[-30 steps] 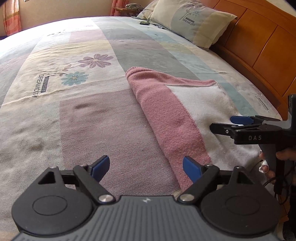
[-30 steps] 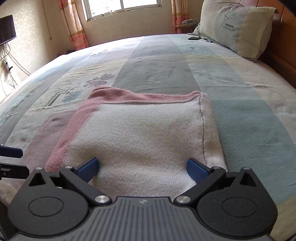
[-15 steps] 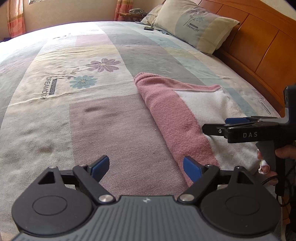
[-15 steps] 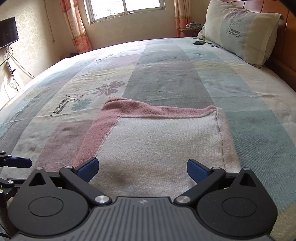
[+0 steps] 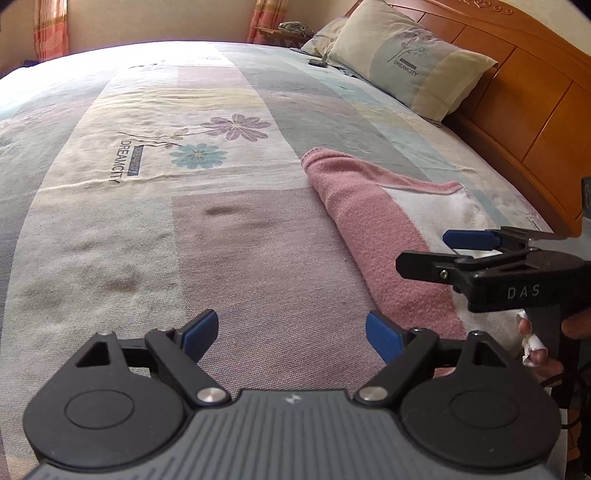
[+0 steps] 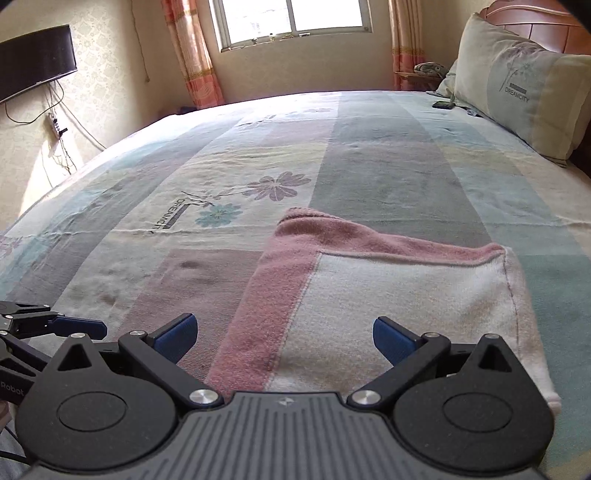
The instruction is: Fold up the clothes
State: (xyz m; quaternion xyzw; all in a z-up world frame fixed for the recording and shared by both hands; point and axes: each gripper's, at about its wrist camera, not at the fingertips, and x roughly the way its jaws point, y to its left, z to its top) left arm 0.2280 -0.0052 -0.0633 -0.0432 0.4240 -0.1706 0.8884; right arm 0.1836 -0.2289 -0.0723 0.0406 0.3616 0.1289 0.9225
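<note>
right wrist view shows the pink and white cloth [image 6: 399, 295] lying flat on the bedspread [image 6: 332, 155] near the bed's near edge, already doubled into a neat rectangle: a pink band along its left and far sides, a white panel on top, a stitched hem down its right side. its edges look fairly even, with a little slack at the near right corner.

the right gripper [image 6: 282, 334] hangs just above the cloth's near edge, fingers spread wide, nothing between them. the left gripper [image 5: 291, 334] hangs off to the cloth's left over bare bedspread, spread just as wide and empty too. from the left wrist view a hand [image 5: 535, 347] grips the right tool's handle.

to my eye this fits either a pause between folds or a finished fold with the tools drawn back; the pictures don't settle which. if another fold is meant, it would go best with each claw pinching all layers at a near corner, both lifted level and carried over together so the hems meet squarely and the pink band doesn't skew.

farther off, a pillow [image 6: 524, 92] leans on the wooden headboard [image 5: 517, 92], and a curtained window [image 6: 295, 22] lights the room.
</note>
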